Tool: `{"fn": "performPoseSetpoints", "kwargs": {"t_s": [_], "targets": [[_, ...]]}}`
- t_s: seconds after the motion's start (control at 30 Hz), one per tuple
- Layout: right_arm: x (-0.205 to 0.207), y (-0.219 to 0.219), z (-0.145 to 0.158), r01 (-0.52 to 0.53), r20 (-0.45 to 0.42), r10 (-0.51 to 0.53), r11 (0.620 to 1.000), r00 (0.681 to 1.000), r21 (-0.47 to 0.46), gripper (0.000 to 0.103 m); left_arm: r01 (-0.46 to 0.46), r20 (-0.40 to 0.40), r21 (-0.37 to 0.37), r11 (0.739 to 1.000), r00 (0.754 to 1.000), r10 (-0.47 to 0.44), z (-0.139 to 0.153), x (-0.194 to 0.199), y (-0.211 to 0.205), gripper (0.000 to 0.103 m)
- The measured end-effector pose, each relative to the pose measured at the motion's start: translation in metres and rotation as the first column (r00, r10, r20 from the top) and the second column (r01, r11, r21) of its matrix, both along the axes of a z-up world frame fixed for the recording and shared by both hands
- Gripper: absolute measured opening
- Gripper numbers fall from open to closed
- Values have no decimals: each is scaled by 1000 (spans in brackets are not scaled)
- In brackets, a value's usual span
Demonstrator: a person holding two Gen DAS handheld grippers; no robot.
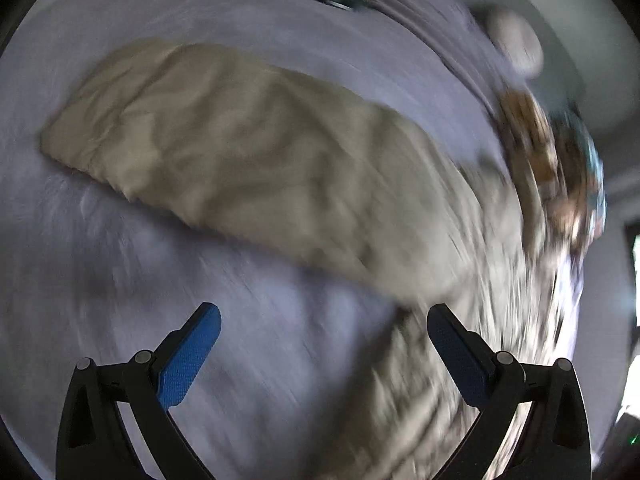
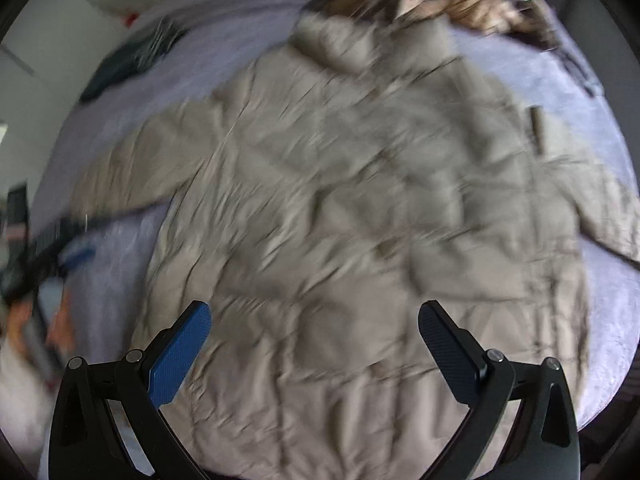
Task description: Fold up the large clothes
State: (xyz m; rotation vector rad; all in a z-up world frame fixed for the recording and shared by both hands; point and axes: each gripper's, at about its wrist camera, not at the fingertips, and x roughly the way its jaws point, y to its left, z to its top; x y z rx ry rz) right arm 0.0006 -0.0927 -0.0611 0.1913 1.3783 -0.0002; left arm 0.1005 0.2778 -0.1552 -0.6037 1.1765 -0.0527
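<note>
Coat (image 2: 340, 200) spread flat on the bed (image 2: 560, 80), both claws open and empty
Its sleeve (image 1: 224, 140) stretches leftward ahead of my left claw (image 1: 324, 344); my right claw (image 2: 314, 340) hangs over the hem

1. one beige padded coat (image 2: 340, 200), with two sleeves spread out
2. one lilac bed sheet (image 2: 560, 92)
3. one dark garment (image 2: 132, 60)
4. two grippers: left gripper (image 1: 324, 316), right gripper (image 2: 316, 314), jaws apart
</note>
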Motion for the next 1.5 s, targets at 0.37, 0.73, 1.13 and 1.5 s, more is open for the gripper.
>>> {"fn": "performPoseSetpoints", "kwargs": {"t_s": [0.37, 0.73, 1.13, 1.5], "targets": [[17, 42, -30, 29, -32, -28, 999, 999, 19, 103, -255, -5, -126, 959, 967, 256, -50, 53, 126, 21], [106, 89, -44, 15, 116, -37, 982, 993, 187, 60, -89, 289, 46, 995, 955, 72, 48, 50, 105, 7], [183, 119, -132, 41, 43, -63, 920, 997, 390, 19, 224, 455, 110, 968, 855, -250, 156, 53, -29, 7], [124, -4, -88, 144, 61, -182, 909, 981, 391, 20, 536, 357, 162, 828, 751, -556, 139, 56, -254, 7]]}}
